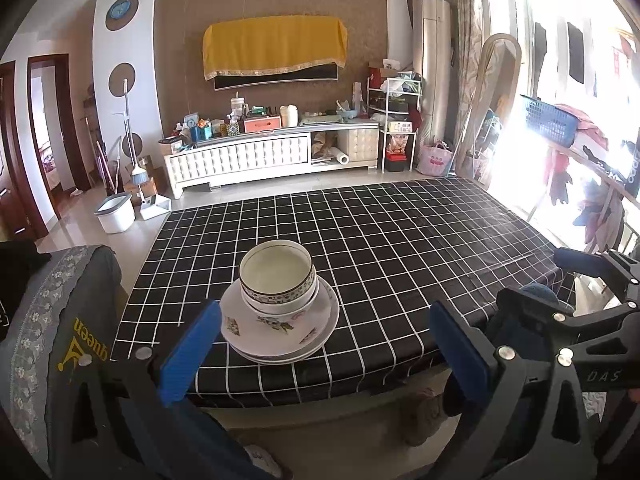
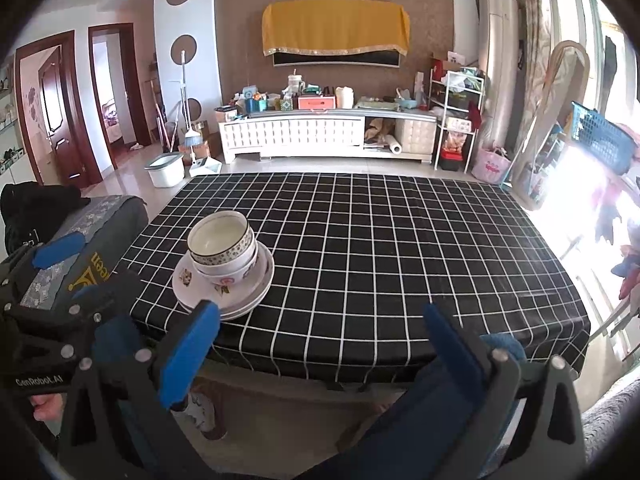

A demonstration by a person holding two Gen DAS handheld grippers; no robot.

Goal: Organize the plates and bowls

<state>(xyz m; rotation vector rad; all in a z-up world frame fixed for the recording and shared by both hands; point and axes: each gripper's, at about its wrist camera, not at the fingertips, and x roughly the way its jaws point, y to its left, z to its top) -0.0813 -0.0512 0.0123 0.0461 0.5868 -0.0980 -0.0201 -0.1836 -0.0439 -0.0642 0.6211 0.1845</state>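
Sitting alone on the checked tablecloth (image 1: pixel 400 240), stacked bowls (image 1: pixel 277 276) on plates (image 1: pixel 276 332) face both grippers' open, empty jaws.

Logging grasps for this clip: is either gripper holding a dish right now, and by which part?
Nothing is held. The left gripper and right gripper are both open and empty, back from the stacked white floral bowls and plates.

Two nested patterned ceramic bowls (image 1: pixel 277 280) sit on a stack of white floral plates (image 1: pixel 280 330), which rests near the left near edge of the black grid-checked table (image 1: pixel 400 248). The left claw (image 1: pixel 324 350) hovers just before the stack; the right claw (image 2: pixel 320 354) is to its right, before the table's near edge.
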